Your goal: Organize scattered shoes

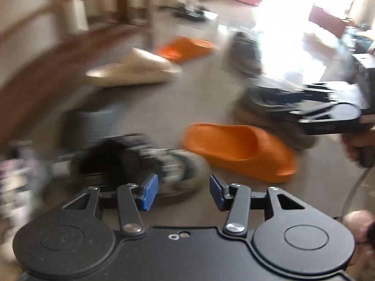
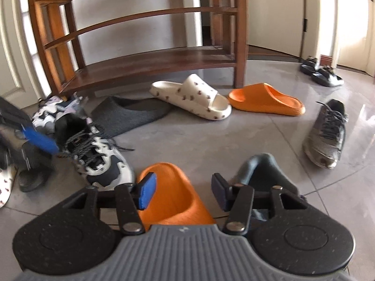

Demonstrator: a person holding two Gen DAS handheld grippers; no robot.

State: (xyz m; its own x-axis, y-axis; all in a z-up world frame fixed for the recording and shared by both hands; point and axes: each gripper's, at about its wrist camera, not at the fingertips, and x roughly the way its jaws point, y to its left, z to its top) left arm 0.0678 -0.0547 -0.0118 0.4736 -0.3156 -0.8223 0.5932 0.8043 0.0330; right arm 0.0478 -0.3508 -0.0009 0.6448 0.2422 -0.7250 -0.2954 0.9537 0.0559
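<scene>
A tall wooden shoe rack stands against the wall, its shelves bare in the right wrist view, which suggests it is where the footwear is meant to go. In front of it the grey tiled floor carries the scattered shoes: a dark grey slipper lies just before the rack's bottom shelf, a cream patterned slide rests beside it with its toe near the far orange slide, and a grey laced sneaker sits apart to the right. A black pair of sandals waits well off by the doorway. On the left, a white and navy sneaker with loose laces lies tipped among other shoes. Closest in, the near orange slide sits directly under the right claw, whose jaws are spread wide and empty on either side of its upper, probably lining up a grasp so this slide can join its mate. A dark slipper lies just right of it. The left claw is likewise wide and holds nothing; its view is heavily blurred, but it faces the laced sneaker, likely its own target.
</scene>
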